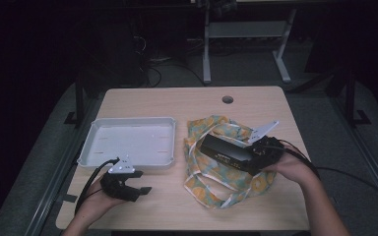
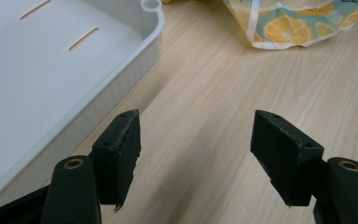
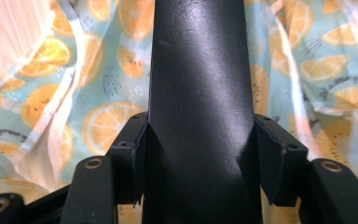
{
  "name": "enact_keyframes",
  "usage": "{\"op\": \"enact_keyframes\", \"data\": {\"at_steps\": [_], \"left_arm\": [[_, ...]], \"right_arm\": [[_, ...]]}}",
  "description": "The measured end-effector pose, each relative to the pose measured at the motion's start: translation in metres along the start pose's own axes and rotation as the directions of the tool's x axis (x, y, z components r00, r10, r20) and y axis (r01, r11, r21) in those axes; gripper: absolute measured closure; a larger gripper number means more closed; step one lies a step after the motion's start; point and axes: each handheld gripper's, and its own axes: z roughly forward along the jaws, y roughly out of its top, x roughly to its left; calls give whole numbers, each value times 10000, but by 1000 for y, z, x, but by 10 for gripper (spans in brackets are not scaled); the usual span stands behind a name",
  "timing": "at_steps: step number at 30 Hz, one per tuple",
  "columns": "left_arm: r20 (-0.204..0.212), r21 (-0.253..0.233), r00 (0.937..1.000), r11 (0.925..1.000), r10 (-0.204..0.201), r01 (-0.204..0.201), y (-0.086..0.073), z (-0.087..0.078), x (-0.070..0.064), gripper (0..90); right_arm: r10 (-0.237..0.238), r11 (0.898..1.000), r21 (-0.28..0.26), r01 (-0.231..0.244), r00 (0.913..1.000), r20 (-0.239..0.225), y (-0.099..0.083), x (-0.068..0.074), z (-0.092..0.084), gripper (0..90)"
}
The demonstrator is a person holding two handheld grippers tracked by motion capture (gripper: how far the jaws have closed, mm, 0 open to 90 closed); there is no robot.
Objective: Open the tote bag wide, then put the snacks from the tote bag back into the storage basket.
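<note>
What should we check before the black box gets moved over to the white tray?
1. Right gripper clamped on the black box: ok, jaws press both its sides.
2. Box lifted off the orange-slice cloth: cannot tell.
3. Cloth strap free of the box: cannot tell, loops lie close around it.
4. White tray has room: ok, nothing inside.
5. Left gripper out of the way: ok, open over bare table beside the tray.
</note>
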Motion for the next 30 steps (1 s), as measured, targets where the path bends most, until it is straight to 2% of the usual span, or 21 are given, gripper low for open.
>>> {"op": "enact_keyframes", "data": {"at_steps": [3,6,16,21,27,30], "left_arm": [[13,-28,10000,10000,0,0,0,0,0,329],[30,-15,10000,10000,-36,36,0,1,0,329],[131,7,9999,10000,42,-42,1,1,0,326],[78,159,9994,9993,343,-344,4,-1,3,315],[311,28,9981,9986,525,-526,13,-8,11,302],[467,9,9966,9977,673,-674,18,-10,14,295]], "right_arm": [[-22,9998,-212,22,10000,0,2,0,-7,421],[147,9986,-514,-151,9999,-86,4,0,-12,422],[28,9976,-690,-24,10000,61,15,0,-25,423],[-70,9978,-656,74,10000,61,20,0,-30,423],[-333,9975,-615,334,9994,41,27,-2,-32,423],[-403,9969,-676,392,9991,-149,32,-1,-30,423]]}}
